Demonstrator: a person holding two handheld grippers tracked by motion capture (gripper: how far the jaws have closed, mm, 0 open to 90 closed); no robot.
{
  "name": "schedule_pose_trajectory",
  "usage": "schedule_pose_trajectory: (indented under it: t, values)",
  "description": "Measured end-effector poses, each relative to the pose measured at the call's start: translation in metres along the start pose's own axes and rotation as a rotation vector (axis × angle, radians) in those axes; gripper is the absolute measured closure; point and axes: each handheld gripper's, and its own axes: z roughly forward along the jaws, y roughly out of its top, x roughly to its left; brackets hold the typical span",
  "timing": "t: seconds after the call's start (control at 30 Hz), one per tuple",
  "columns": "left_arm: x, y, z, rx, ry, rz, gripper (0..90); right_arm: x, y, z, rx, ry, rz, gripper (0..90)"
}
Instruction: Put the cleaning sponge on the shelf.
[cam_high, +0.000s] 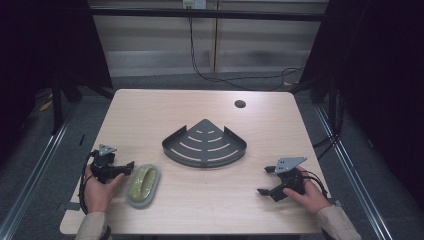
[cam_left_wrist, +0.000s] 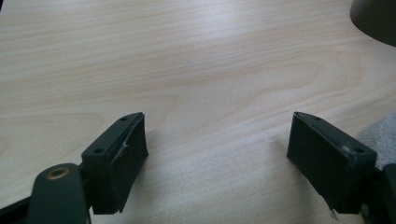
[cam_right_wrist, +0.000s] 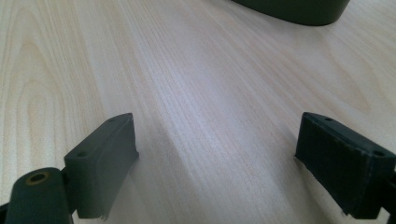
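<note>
From the high view, your left gripper (cam_high: 125, 167) rests low at the table's (cam_high: 150, 110) left front, jaws spread, just beside the pale green oval soap dish on its grey base (cam_high: 143, 185). Your right gripper (cam_high: 266, 180) sits at the right front, jaws apart. The dark grey metal corner shelf (cam_high: 204, 144) lies between, farther back.

In your left gripper view, both jaws stand released over bare wood. In your right gripper view, the jaws gape wide, nothing between them.

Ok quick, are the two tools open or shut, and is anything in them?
Left tool: open, holding nothing, only bare table between its jaws.
Right tool: open, holding nothing.
</note>
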Motion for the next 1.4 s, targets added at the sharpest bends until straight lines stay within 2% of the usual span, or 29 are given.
schedule_pose_trajectory:
  t: [0.1,0.13,0.17,0.27,0.33,0.4,0.43,0.47,0.53,0.57,0.6,0.67,0.7,0.73,0.77,0.8,0.83,0.9,1.13,1.4]
  values:
    - [-0.001,0.001,0.0,0.005,0.0,-0.007,19.0,0.0,0.0,0.0,0.0,0.0,0.0,11.8]
    - [-0.001,0.002,-0.001,0.025,-0.004,0.001,19.0,0.0,0.0,0.0,0.0,0.001,0.001,11.8]
    - [-0.001,0.002,-0.001,0.025,-0.004,0.001,19.0,0.0,0.0,0.0,0.0,0.001,0.001,11.8]
    - [-0.002,0.007,-0.003,0.087,-0.016,-0.002,19.3,0.0,0.0,0.0,0.0,0.002,0.002,11.8]
    - [-0.002,0.01,-0.006,0.115,-0.029,-0.026,20.8,0.0,0.0,0.0,0.0,0.002,0.002,11.8]
    - [-0.001,0.013,-0.009,0.164,-0.034,-0.031,22.2,0.0,0.0,0.0,0.0,0.002,0.002,11.8]
    - [-0.001,0.013,-0.009,0.164,-0.034,-0.031,22.4,0.0,0.0,0.0,0.0,0.002,0.002,11.8]
    - [0.0,0.016,-0.012,0.203,-0.038,-0.043,22.8,0.0,0.0,0.0,0.0,0.002,0.002,11.8]
    - [0.0,0.017,-0.014,0.221,-0.038,-0.046,24.0,0.0,0.0,0.0,0.0,0.002,0.001,11.8]
    - [0.0,0.019,-0.016,0.263,-0.053,-0.062,24.0,0.0,0.0,0.0,0.0,0.002,0.002,11.8]
    - [0.0,0.019,-0.016,0.263,-0.053,-0.062,24.1,0.0,0.0,0.0,0.0,0.002,0.002,11.8]
    - [0.0,0.02,-0.019,0.303,-0.067,-0.073,24.4,0.0,0.0,0.0,0.0,0.002,0.001,11.8]
    - [0.0,0.021,-0.022,0.34,-0.076,-0.076,24.8,0.0,0.0,0.0,0.0,0.002,0.002,11.8]
    - [0.0,0.021,-0.022,0.34,-0.076,-0.076,25.6,0.0,0.0,0.0,0.0,0.002,0.002,11.8]
    - [-0.002,0.022,-0.024,0.388,-0.096,-0.087,26.2,0.0,0.0,0.0,0.0,0.002,0.002,11.8]
    - [-0.002,0.022,-0.024,0.388,-0.096,-0.087,26.3,0.0,0.0,0.0,0.0,0.002,0.002,11.8]
    - [-0.003,0.025,-0.027,0.431,-0.104,-0.096,26.4,0.0,0.0,0.0,0.0,0.002,0.002,11.8]
    - [-0.006,0.028,-0.03,0.462,-0.111,-0.085,26.5,0.0,0.0,0.0,0.0,0.002,0.001,11.8]
    - [-0.014,0.042,-0.039,0.495,-0.119,-0.071,28.4,0.0,0.0,0.0,0.0,0.002,0.001,11.8]
    - [-0.022,0.056,-0.046,0.507,-0.125,-0.055,29.8,0.0,0.0,0.0,0.0,0.002,0.002,11.8]
